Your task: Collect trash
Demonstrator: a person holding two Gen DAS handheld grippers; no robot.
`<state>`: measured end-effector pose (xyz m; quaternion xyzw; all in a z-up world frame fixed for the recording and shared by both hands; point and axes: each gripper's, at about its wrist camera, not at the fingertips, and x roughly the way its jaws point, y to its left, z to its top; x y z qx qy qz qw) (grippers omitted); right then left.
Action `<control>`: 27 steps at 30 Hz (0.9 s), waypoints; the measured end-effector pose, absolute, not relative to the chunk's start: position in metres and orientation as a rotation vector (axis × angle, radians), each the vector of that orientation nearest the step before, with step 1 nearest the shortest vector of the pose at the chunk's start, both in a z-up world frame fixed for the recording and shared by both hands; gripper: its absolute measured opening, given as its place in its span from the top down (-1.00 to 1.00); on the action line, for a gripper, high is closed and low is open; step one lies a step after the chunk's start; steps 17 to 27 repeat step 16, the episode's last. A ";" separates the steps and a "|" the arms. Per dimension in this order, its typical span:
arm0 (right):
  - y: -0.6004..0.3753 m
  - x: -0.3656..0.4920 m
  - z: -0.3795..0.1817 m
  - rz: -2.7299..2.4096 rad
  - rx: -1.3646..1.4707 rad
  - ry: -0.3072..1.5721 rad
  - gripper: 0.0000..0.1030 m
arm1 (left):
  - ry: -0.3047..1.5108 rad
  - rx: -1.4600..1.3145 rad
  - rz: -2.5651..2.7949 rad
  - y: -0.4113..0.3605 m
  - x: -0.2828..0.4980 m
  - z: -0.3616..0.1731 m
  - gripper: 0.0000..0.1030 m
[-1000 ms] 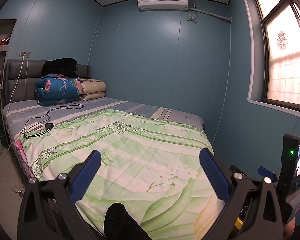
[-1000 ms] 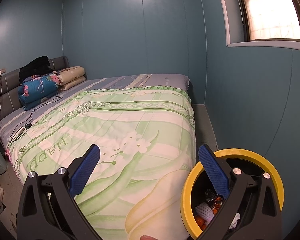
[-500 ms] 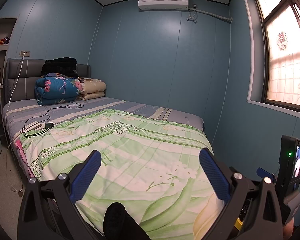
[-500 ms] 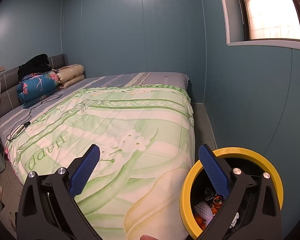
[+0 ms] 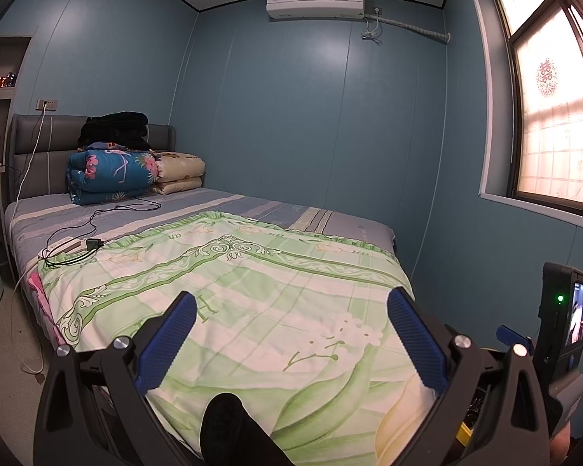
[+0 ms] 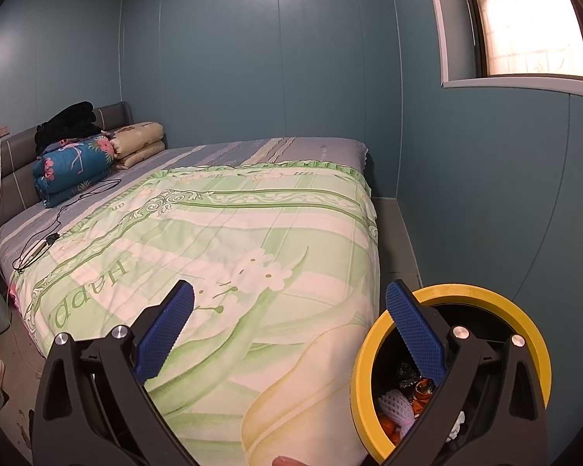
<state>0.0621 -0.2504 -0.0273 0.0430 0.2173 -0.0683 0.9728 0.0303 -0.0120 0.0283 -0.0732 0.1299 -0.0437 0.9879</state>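
- Over the last second little has moved: both views have crept a shade nearer the bed (image 5: 252,272), and the yellow-rimmed bin (image 6: 532,334) stays at my lower right.
- My left tool (image 5: 291,334) has its jaws spread wide with nothing between them; my right tool (image 6: 289,326) is just as wide and just as empty, its right finger crossing the bin's mouth.
- The trash (image 6: 404,400) I can see is already in the bin: a white foam net sleeve, crinkled orange and dark wrappers.
- I judge this a lull between pickups, or close to the end; the green floral quilt (image 6: 233,240) shows no litter.
- Next I'd need to scan elsewhere, perhaps the floor by the bed's left side, before committing either tool.
- The quilt is soft, smooth cotton; the bin rim is hard glossy plastic, round; my tool pads are ribbed blue rubber.
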 end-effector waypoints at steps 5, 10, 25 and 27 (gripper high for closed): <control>-0.250 0.062 -0.028 -0.136 0.088 0.445 -0.84 | 0.256 -0.140 -0.090 -0.013 0.030 0.028 -0.84; -0.250 0.063 -0.029 -0.136 0.089 0.446 -0.84 | 0.260 -0.137 -0.098 -0.014 0.030 0.028 -0.84; -0.251 0.063 -0.030 -0.137 0.092 0.447 -0.84 | 0.267 -0.135 -0.103 -0.015 0.031 0.028 -0.84; -0.251 0.063 -0.030 -0.137 0.092 0.447 -0.84 | 0.267 -0.135 -0.103 -0.015 0.031 0.028 -0.84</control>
